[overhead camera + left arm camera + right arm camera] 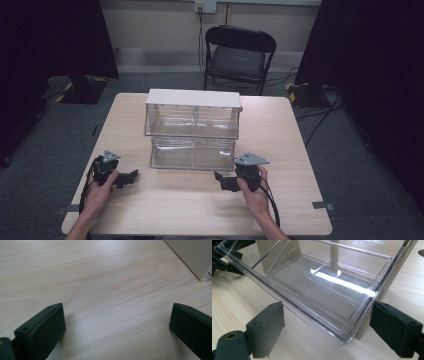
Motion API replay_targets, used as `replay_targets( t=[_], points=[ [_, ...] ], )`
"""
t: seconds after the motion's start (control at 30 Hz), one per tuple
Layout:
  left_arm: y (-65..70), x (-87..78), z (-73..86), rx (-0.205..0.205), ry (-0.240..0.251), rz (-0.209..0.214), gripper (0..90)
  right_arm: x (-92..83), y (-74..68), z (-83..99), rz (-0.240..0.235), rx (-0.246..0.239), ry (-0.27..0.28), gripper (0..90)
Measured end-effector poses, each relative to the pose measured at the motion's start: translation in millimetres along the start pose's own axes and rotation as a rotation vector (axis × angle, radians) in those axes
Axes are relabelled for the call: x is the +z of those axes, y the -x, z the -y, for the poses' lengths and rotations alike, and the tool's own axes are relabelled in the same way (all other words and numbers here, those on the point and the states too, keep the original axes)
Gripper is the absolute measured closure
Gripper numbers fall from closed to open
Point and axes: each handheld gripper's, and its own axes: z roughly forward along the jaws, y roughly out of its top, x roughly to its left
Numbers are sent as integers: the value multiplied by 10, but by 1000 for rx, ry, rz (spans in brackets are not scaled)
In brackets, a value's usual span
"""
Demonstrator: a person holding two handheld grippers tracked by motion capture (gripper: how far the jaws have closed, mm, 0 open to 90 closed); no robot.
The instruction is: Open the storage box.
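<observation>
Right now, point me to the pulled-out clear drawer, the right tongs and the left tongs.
clear drawer [317, 293], right gripper view, on its transparent floor.
right tongs [218, 179], high view, midway between the jaw tips, beside the drawer front.
left tongs [133, 175], high view, midway between the jaw tips, over bare tabletop.

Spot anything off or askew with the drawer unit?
Only that the lower clear drawer is pulled out toward the person while the upper drawer sits flush in the cabinet. It looks empty; no spill or damage shows.
</observation>
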Motion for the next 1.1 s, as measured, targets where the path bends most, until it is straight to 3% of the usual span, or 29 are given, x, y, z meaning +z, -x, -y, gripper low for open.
replay_targets(
  t=[0.67, 1.1],
  points=[
    [-2, 0, -1, 2, 0, 0, 0, -45, 10, -59, -15, 14, 33, 109],
    [-1, 0, -1, 1, -1, 1, 0, -44, 29, -94, -22, 16, 26, 103]
  ],
)
